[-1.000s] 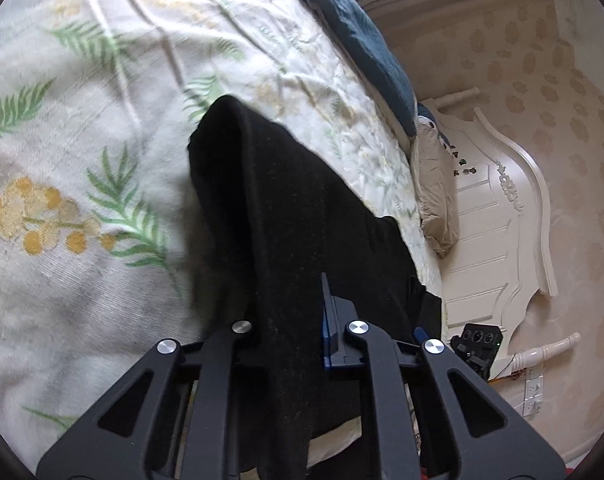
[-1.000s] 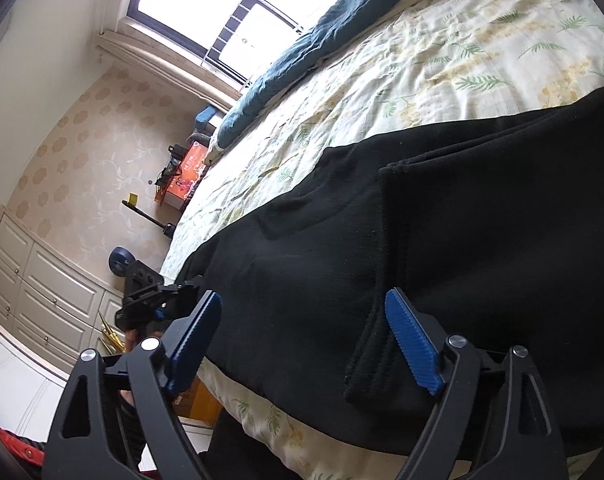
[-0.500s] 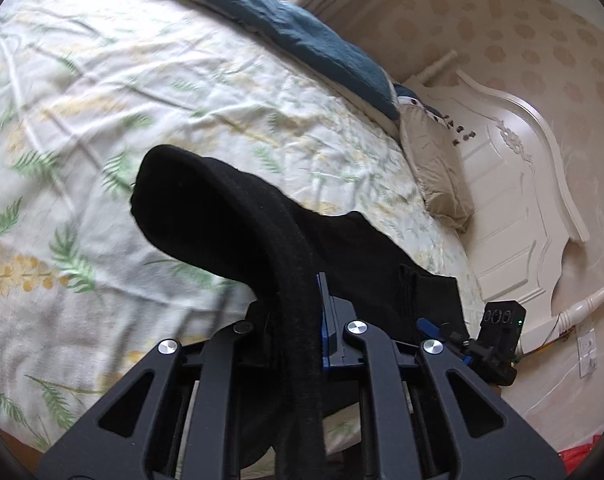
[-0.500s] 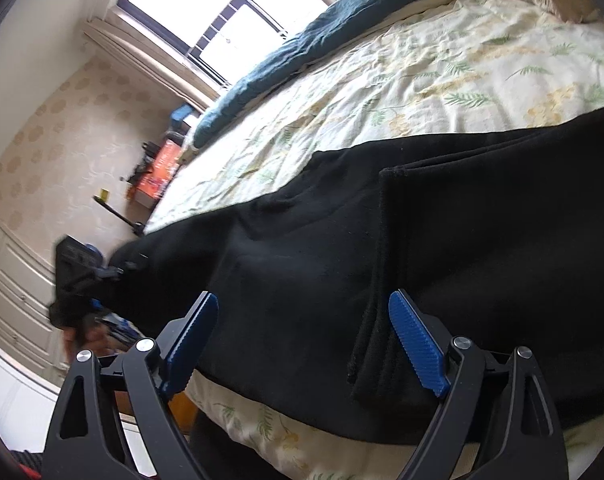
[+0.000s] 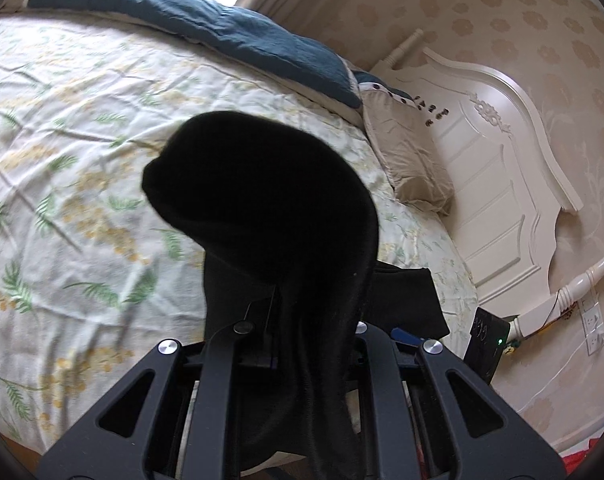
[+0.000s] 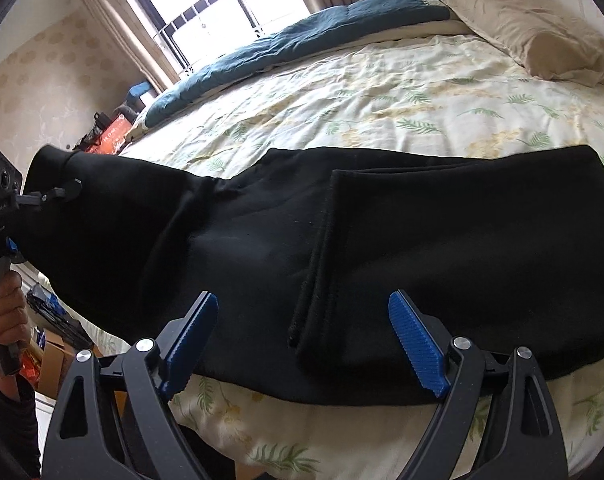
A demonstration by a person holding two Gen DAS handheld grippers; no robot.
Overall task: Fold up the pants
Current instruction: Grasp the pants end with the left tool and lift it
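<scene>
The left gripper pinches the lifted end of the pants; their long axis follows the bed's near edge; the right gripper's fingers stand spread above the folded edge.

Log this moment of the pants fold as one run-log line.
task: fold pants | left gripper: shut on black pants, end lifted off bed | right gripper: open, above folded edge | fold unfinished

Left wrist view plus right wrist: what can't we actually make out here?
- Left gripper pads, left wrist view: buried under the clamped black pants.
- Bedspread beyond the lifted fold: blocked by the fabric.
- Pants' near hem, right wrist view: cut off behind the open right gripper.
- Items on the floor at left, right wrist view: too small, partly behind the person's hand.
</scene>
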